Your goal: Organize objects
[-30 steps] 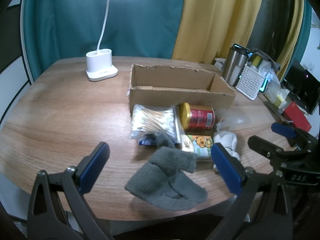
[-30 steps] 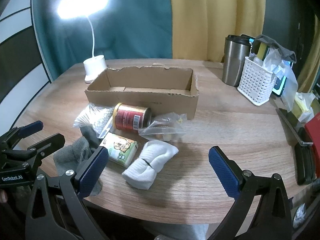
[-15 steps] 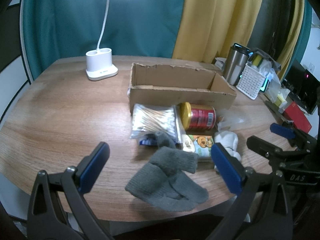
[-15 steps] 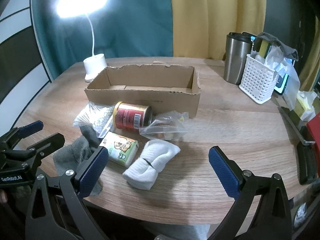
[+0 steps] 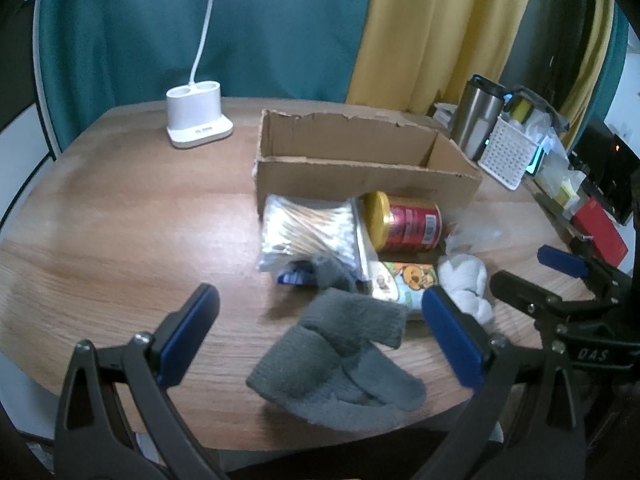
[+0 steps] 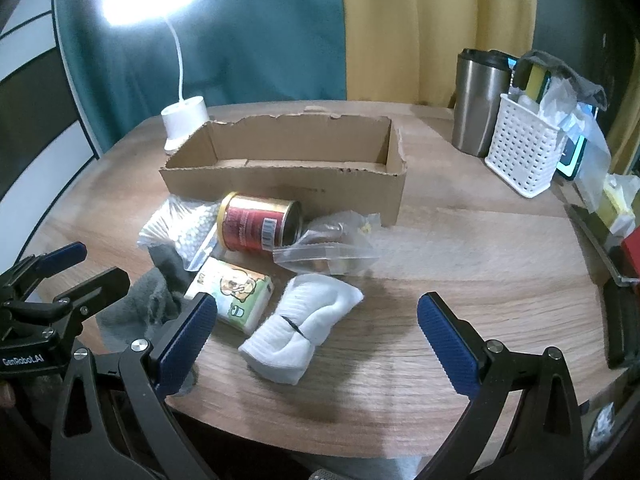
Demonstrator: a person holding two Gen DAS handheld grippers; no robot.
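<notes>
Your left wrist view crops the lamp [image 5: 199, 52] head at the top edge. The grey sock [image 5: 336, 360] covers part of the blue packet [image 5: 294, 277]. Basket [image 6: 524, 152] contents remain indistinct.

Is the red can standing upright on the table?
No, the red can lies on its side in front of the cardboard box.

Lower left of the right wrist view: white lettering "GenRobot.AI" reads on the left gripper [image 6: 60, 264] body. The can [image 6: 260, 224] shows a barcode, its print too small to read. The tissue pack [image 6: 232, 300] carries only a cartoon.
</notes>
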